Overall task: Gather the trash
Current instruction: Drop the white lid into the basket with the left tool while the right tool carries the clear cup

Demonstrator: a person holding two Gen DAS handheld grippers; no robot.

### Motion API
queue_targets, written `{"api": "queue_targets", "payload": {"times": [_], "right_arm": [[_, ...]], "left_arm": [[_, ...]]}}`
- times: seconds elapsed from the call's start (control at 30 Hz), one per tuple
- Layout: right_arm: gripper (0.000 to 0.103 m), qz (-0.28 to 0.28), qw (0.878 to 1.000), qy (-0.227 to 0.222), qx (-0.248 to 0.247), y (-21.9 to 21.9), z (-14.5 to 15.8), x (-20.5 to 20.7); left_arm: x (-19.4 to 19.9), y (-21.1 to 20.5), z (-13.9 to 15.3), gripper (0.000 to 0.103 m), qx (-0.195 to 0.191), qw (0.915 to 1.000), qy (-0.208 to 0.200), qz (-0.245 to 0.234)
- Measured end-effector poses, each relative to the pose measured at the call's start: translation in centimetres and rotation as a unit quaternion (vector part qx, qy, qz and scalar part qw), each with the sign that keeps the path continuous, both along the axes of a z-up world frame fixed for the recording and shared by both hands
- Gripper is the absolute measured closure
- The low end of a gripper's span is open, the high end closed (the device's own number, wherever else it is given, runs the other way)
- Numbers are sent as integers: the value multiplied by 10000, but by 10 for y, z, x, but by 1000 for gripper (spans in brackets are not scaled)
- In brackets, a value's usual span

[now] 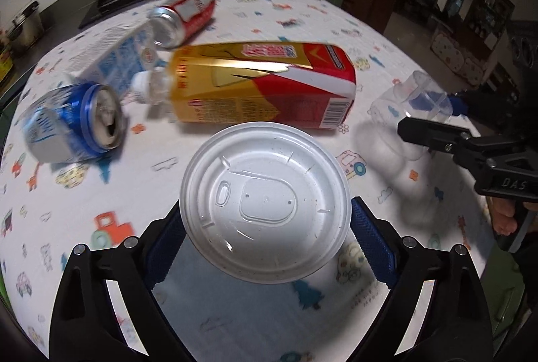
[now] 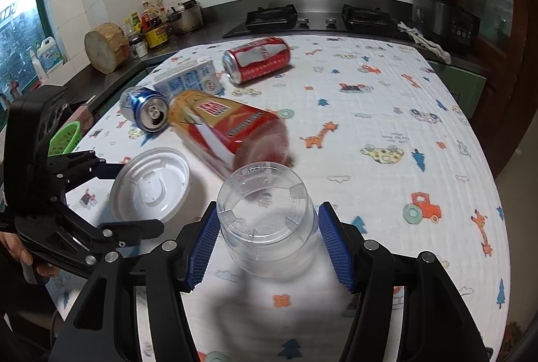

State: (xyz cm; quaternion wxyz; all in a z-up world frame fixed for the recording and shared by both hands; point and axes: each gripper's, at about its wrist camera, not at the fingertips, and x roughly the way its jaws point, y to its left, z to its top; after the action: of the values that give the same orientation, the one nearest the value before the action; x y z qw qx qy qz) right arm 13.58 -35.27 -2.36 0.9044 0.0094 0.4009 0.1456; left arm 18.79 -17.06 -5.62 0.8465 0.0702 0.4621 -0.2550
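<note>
Left gripper [image 1: 265,220] clamps white lid [image 1: 265,200] between blue pads, held above cloth [image 1: 386,35]. Right gripper [image 2: 267,237] clamps clear cup [image 2: 267,217] on its side, base toward camera. Beyond, lying on cloth: red-gold carton [image 1: 262,82], blue can [image 1: 74,123], red can [image 1: 183,17], blue-white carton [image 1: 117,56], clustered, some touching.

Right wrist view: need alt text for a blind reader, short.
The right hand-held gripper holds a clear plastic cup between its blue fingers over a table with a cartoon-print cloth. At left, the left hand-held gripper holds a white lid; behind lie a red-and-gold carton, a blue can, a red can and a milk carton.
</note>
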Motion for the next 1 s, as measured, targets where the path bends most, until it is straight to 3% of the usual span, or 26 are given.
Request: {"api": "queue_targets", "payload": {"times": [0.53,1.0], "right_arm": [[45,839,9962,-210,-66,101,24,-3],[45,1768,9836,-326,-124,216,39,-1]], "left_arm": [[-34,127,46,12,-447,9914,-472,1132],[-67,262,62,12,-409,9681,-717,2367]]}}
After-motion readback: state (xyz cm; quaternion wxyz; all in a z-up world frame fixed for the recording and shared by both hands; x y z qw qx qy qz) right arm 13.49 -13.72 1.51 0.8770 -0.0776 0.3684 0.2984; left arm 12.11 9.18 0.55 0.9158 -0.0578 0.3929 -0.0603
